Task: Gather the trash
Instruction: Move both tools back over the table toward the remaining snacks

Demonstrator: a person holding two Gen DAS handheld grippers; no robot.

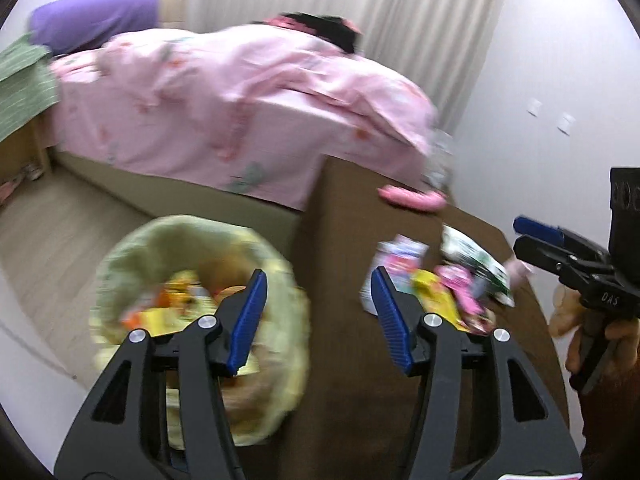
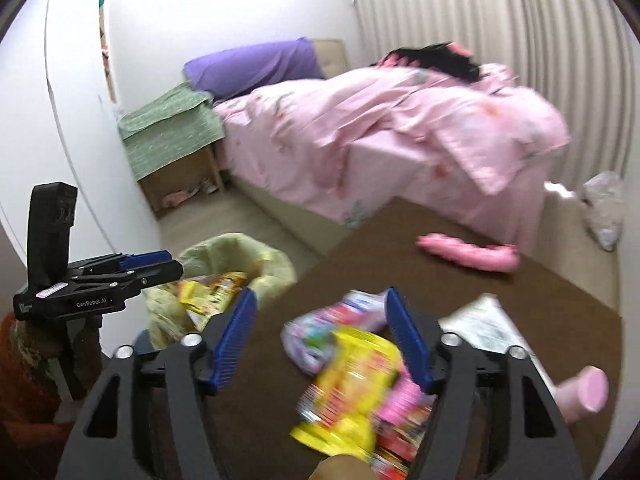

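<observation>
Left wrist view: left tongs [image 1: 318, 312] stand partly open and empty, between the lined bin [image 1: 120, 256] of wrappers on the floor, left, and the wrapper pile [image 1: 432, 288] on the brown counter [image 1: 344, 216]. Right tongs [image 2: 320, 340] gape wide over that pile, gripping nothing. Judged step: reaching for more trash; next, close on the yellow packet [image 2: 352, 380]. Blur hides labels; the counter's near edge is cut off.

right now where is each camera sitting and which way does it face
Left wrist: on the left claw, angled down at the trash bin and brown table; its open blue pads, the right claw and a hand show.
Right wrist: on the right claw, angled down over the wrappers; its open pads and the left claw show.
Shared: bin, table, wrappers, pink bed.
</observation>
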